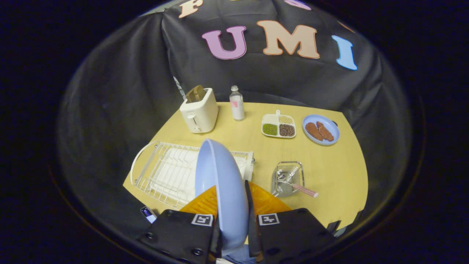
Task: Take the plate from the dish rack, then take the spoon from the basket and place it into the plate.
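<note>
Gripper (233, 220) pinches blue plate (220, 183) edge-on between both fingers, above dish rack (165, 172). Spoon (296, 185) lies in basket (287, 178) at 2 o'clock of the fingers

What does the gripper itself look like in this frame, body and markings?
The gripper has two black blocky carriages at the base, one per finger, each with a square black-and-white fiducial tag on its top inner corner and dark screw heads along the lower edge. Translucent orange panels sit just ahead of the blocks. A thin dark finger edge rises from the right block. No cables visible.
</note>
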Available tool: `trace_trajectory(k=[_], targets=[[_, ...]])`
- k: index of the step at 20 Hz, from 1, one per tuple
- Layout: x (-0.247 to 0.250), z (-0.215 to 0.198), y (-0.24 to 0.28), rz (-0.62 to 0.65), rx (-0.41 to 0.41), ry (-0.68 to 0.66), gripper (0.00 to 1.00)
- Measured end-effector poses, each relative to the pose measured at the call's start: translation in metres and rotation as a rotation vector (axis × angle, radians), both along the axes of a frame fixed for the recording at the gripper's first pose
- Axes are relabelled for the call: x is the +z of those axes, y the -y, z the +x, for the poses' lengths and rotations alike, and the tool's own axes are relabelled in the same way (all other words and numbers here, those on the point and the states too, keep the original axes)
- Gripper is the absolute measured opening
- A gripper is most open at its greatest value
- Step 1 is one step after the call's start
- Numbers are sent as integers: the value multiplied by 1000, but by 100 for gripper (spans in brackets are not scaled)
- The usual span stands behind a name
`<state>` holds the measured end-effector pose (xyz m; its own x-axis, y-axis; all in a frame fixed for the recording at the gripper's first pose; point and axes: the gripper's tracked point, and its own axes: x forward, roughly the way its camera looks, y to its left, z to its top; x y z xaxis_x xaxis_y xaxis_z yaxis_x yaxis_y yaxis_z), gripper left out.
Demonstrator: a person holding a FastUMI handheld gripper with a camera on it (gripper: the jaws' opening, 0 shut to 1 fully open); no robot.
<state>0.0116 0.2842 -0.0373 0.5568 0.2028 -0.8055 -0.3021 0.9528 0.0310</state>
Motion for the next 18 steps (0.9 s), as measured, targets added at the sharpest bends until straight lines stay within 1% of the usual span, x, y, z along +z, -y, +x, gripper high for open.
trace_trajectory(k=[2, 4, 8, 11, 13, 15, 18], targets=[[-2, -22, 22, 66, -15, 15, 31], [-4, -45, 39, 163, -47, 28, 31], [-19, -89, 75, 323, -131, 27, 30], [-27, -107, 101, 414, -203, 44, 30], [-26, -111, 121, 459, -242, 93, 30], [-33, -113, 151, 466, -303, 146, 30], [-52, -121, 181, 475, -390, 173, 30]])
